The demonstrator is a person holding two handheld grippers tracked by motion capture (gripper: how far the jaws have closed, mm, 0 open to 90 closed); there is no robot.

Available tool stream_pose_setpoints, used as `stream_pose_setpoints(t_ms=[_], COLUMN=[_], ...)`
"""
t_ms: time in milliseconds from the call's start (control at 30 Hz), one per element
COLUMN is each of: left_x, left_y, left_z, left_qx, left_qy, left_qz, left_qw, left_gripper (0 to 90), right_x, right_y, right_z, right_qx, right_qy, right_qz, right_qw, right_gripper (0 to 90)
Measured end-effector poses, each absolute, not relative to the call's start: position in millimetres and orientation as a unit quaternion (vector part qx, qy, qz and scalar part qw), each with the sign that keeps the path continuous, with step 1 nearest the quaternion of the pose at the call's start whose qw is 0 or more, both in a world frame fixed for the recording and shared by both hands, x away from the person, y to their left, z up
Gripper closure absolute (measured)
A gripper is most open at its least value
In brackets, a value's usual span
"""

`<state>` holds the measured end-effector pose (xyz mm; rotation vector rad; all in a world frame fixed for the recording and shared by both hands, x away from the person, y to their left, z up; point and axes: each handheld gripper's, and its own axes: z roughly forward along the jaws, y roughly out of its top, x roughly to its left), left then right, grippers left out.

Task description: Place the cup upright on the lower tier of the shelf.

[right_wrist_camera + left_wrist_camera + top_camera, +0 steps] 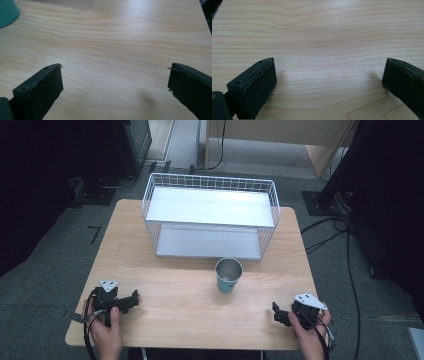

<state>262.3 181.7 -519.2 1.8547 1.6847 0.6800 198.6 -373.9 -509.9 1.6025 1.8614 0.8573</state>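
Grey carpet surrounds a pale wooden table (pixel 170 310), with black stands and cables at the edges of the room. At the far side of the table we see a white wire rack (pixel 210 215) with two flat metal shelves, its open front facing the person, which would let things slide in from our side. Just in front of it, a little right of centre, stands a teal cup (pixel 229 275), upright, mouth open and apparently empty; it is clear of the rack and of both tools.

Our left gripper (pixel 329 75) rests at the near left corner of the table, jaws spread wide over bare wood and holding nothing. Our right gripper (pixel 115 77) sits at the near right corner, likewise spread and empty; the cup's base peeks in at the upper left of its view. Both hands look parked, well apart from the cup, and we judge the right one better placed to reach it.
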Motion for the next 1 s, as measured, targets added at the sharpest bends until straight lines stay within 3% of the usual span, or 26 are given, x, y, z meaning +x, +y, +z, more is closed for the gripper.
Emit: stream_pose_setpoints(t_ms=[1000], left_x=[262], left_y=[182], left_z=[-519], left_qx=[0.688], left_qy=[0.625], left_qz=[0.252], left_qw=[0.269], left_gripper=[0.0], right_x=[213], right_y=[-322], right_z=[-496], right_qx=[0.546], right_qy=[0.717], right_qz=[0.356], right_qw=[0.248], right_gripper=[0.0])
